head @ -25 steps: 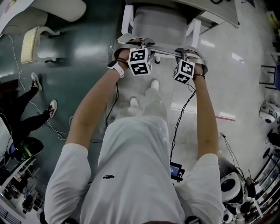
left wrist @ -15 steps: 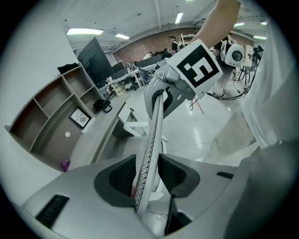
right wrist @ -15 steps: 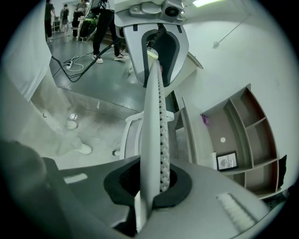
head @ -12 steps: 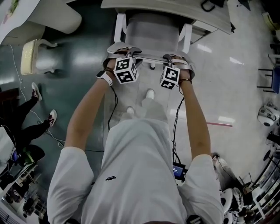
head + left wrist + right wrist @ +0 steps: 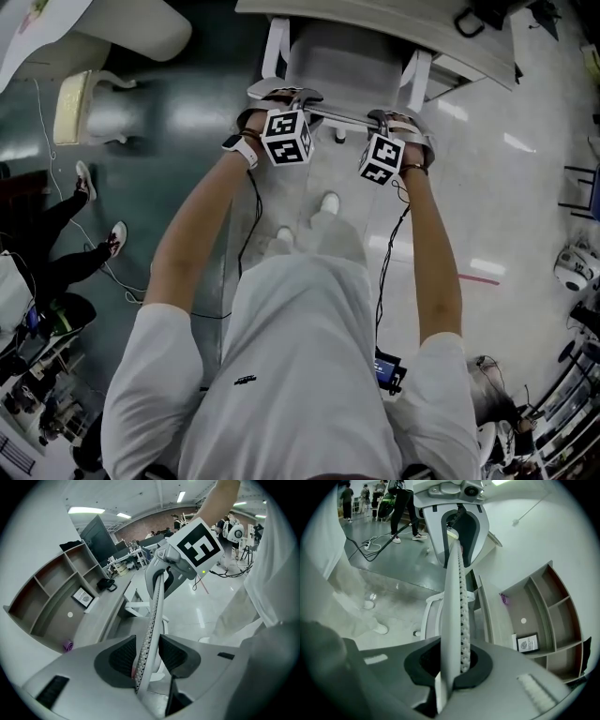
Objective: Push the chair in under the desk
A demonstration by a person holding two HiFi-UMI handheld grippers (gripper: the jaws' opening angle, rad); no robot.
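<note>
One bystander (image 5: 58,246): standing at the far left on the dark green floor, showing only dark trouser legs and pale sneakers.
Spare chair (image 5: 82,101): sitting empty beyond the bystander, cream-coloured, well apart from the work.
Left gripper (image 5: 149,654): clamping the top rim of the chair's mesh back, with the rim running between its two pads.
Chair (image 5: 345,58): standing grey and white-armed at the top centre, directly ahead of the person in the white shirt, its far end reaching under the desk's edge.
Desk (image 5: 441,39): stretching pale across the top of the head view.
Right gripper (image 5: 457,660): pinching the same rim further right, its jaws clenched tight on it.
Equipment (image 5: 574,253): crowding the right edge.
</note>
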